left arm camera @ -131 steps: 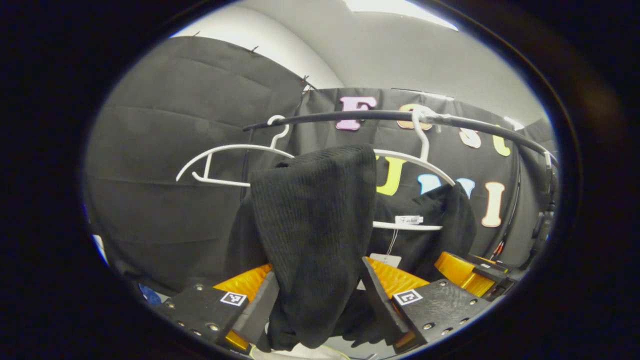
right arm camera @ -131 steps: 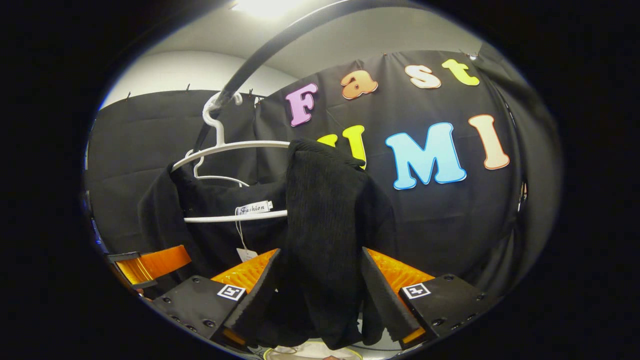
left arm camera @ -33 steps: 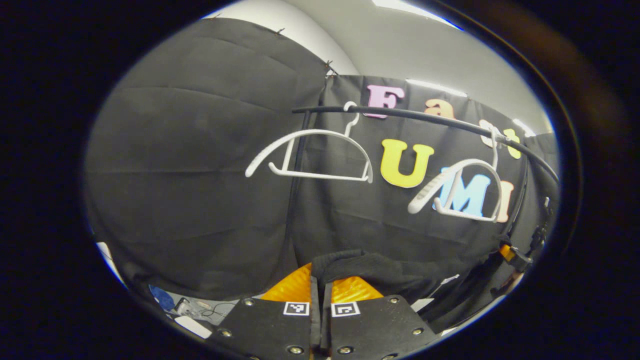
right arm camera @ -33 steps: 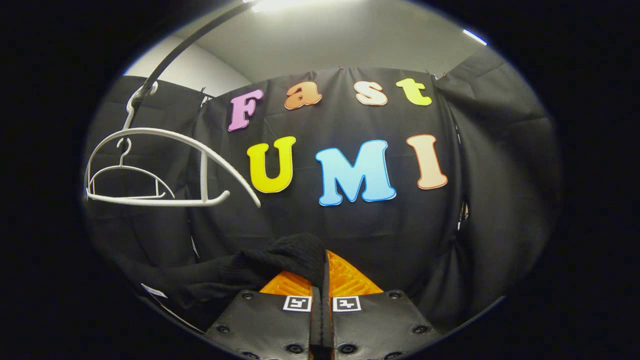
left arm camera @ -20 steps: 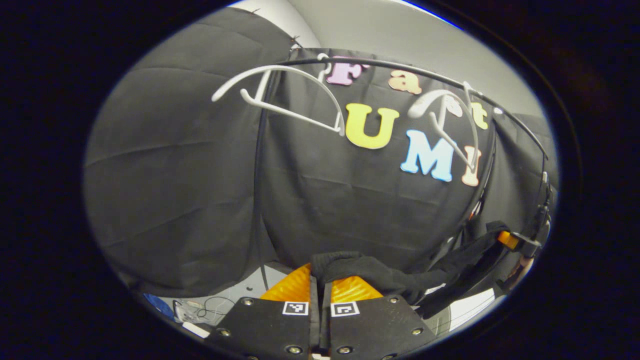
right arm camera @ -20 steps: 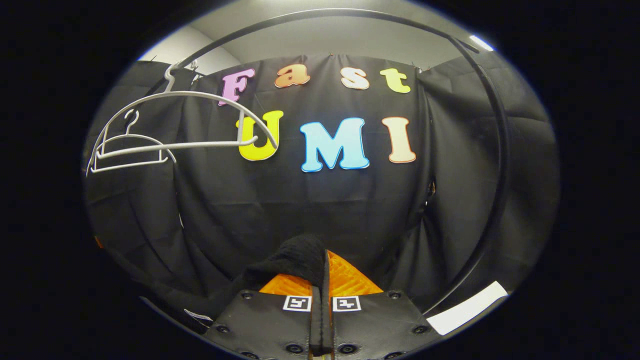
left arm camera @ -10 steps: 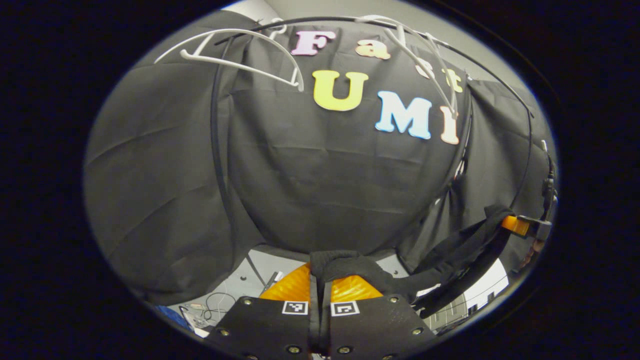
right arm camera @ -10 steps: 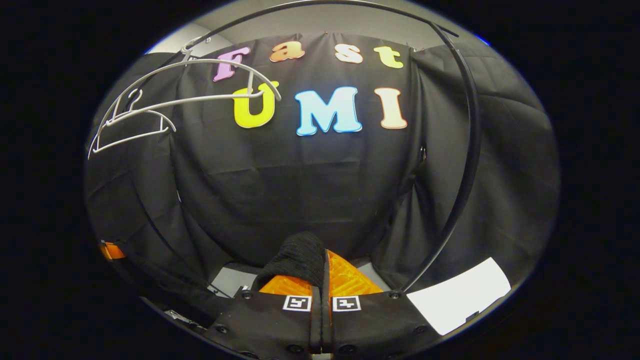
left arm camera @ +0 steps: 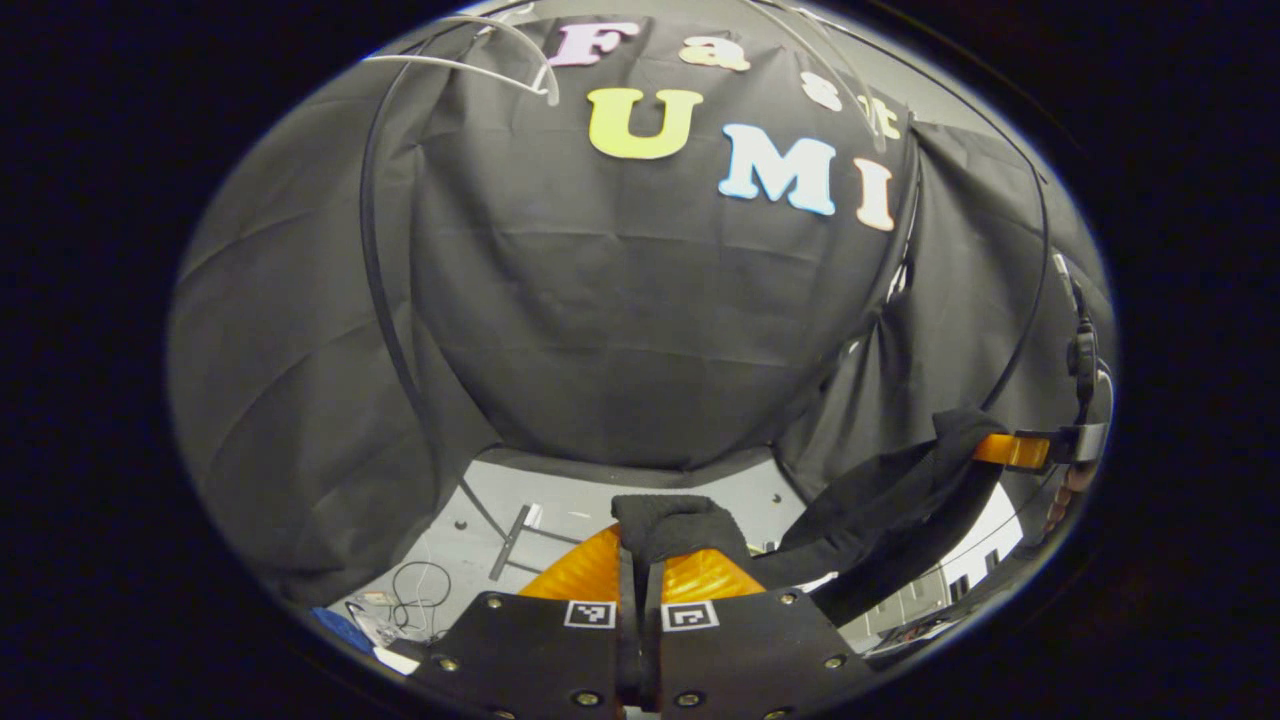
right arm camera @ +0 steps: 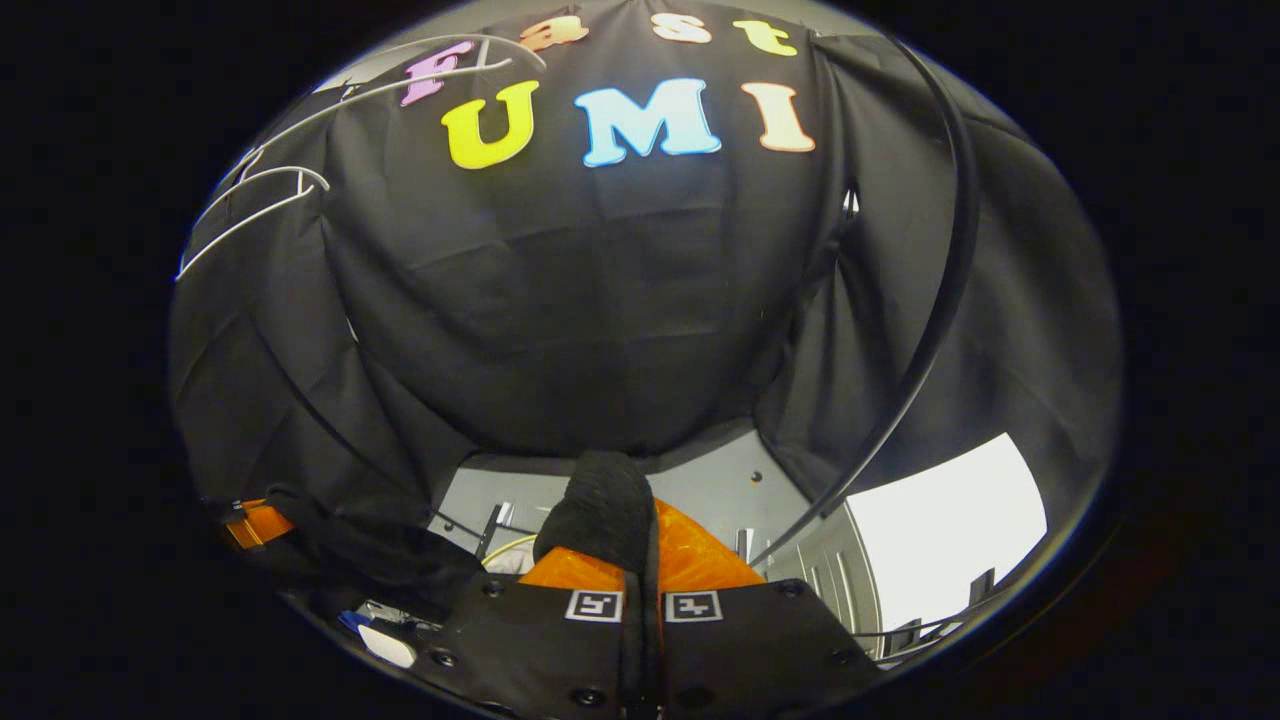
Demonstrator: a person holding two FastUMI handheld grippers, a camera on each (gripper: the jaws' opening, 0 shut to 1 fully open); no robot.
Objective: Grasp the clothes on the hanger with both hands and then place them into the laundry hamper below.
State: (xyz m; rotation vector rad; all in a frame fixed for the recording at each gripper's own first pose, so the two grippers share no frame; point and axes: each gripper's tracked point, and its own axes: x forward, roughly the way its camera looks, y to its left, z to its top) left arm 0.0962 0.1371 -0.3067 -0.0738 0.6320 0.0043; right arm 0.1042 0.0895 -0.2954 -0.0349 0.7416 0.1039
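Observation:
A black knit garment [left arm camera: 870,510] hangs stretched between my two grippers, off its hanger. In the left gripper view my left gripper [left arm camera: 640,560] is shut on one bunched end of it [left arm camera: 675,525]; the cloth runs right to the other gripper [left arm camera: 1020,450], which pinches its far end. In the right gripper view my right gripper [right arm camera: 645,545] is shut on a bunched fold [right arm camera: 600,505], and the garment [right arm camera: 370,545] sags left toward the other gripper [right arm camera: 255,522]. Bare white hangers [right arm camera: 260,195] hang high on the black rail [right arm camera: 940,270].
A black rack pole [left arm camera: 375,280] curves down to a grey floor [left arm camera: 560,500] with a metal bracket and loose cables [left arm camera: 415,585]. A white panel [right arm camera: 950,510] lies at the lower right. A slatted grey edge [right arm camera: 850,590] shows low beside my right gripper.
Both grippers have gone down with the garment held between them: the hangers and rail have slid to the top of both views and the floor has come into sight.

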